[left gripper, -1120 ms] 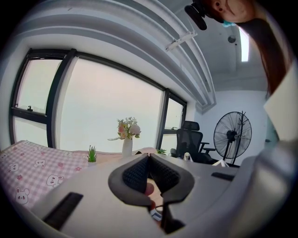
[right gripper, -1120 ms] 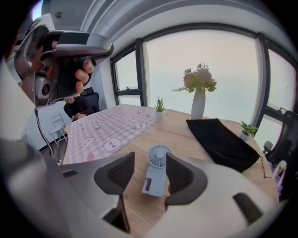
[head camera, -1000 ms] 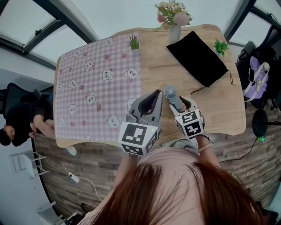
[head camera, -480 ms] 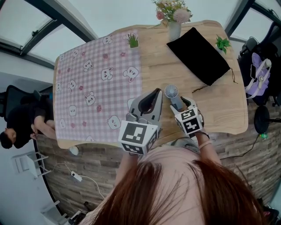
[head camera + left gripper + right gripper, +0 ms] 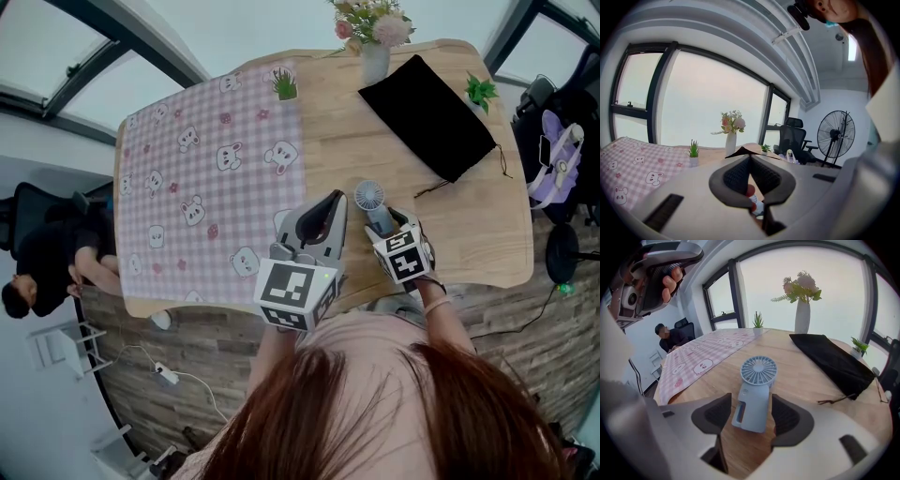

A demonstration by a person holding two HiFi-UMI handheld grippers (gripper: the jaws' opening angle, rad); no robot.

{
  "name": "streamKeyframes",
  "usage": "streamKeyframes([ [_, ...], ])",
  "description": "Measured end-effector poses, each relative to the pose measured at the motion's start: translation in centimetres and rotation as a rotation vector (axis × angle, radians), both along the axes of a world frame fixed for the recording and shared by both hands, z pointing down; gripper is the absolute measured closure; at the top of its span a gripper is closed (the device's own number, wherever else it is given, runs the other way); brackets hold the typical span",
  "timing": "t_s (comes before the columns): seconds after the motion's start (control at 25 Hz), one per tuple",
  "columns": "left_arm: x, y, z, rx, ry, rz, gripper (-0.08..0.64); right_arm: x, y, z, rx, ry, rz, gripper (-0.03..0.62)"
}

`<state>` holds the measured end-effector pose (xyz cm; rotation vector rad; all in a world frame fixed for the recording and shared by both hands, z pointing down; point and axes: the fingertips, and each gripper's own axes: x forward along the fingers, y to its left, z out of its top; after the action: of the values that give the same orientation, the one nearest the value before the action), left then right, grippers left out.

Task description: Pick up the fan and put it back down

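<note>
The small light-blue hand fan (image 5: 754,394) lies flat on the wooden table (image 5: 469,225), its round head (image 5: 368,196) pointing away from me. My right gripper (image 5: 751,414) straddles the fan's handle. Its jaws have just been opening, and the dark pads (image 5: 714,414) stand close beside the handle without pressing it. In the head view the right gripper (image 5: 387,225) sits just behind the fan's head. My left gripper (image 5: 332,201) hovers beside it to the left. In its own view the left gripper (image 5: 750,159) has its pads meeting at the tip, with nothing between them.
A black pouch (image 5: 429,117) lies at the back right. A vase of flowers (image 5: 373,56) and two small plants (image 5: 286,89) (image 5: 480,92) stand along the far edge. A pink checked cloth (image 5: 211,178) covers the table's left half. A person (image 5: 37,253) sits beyond the left end.
The right gripper has sunk a little toward the table with the fan at its tips. The left gripper has kept its place.
</note>
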<state>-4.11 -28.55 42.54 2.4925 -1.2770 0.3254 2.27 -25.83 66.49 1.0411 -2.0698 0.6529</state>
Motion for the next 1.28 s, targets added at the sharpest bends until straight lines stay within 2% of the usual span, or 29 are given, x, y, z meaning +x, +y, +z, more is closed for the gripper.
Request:
streamKeyframes([
  [0.12, -0.1, -0.1, 0.2, -0.004, -0.001, -0.006, 0.547, 0.1, -0.5, 0.4, 0.016, 0.004, 0.003, 0.322],
  [0.52, -0.2, -0.5, 0.7, -0.018, -0.010, -0.019, 0.546, 0.2, -0.7, 1.6, -0.022, 0.017, 0.009, 0.321],
  [0.6, -0.2, -0.6, 0.8, -0.020, -0.009, -0.022, 0.546, 0.3, -0.6, 1.6, -0.021, 0.029, 0.015, 0.337],
  [0.68, -0.1, -0.6, 0.9, -0.022, -0.009, -0.022, 0.546, 0.5, -0.6, 1.6, -0.013, 0.047, 0.020, 0.374],
  [1.28, -0.7, -0.2, 0.7, -0.022, -0.016, -0.044, 0.546, 0.5, -0.6, 1.0, 0.055, 0.067, -0.022, 0.380],
])
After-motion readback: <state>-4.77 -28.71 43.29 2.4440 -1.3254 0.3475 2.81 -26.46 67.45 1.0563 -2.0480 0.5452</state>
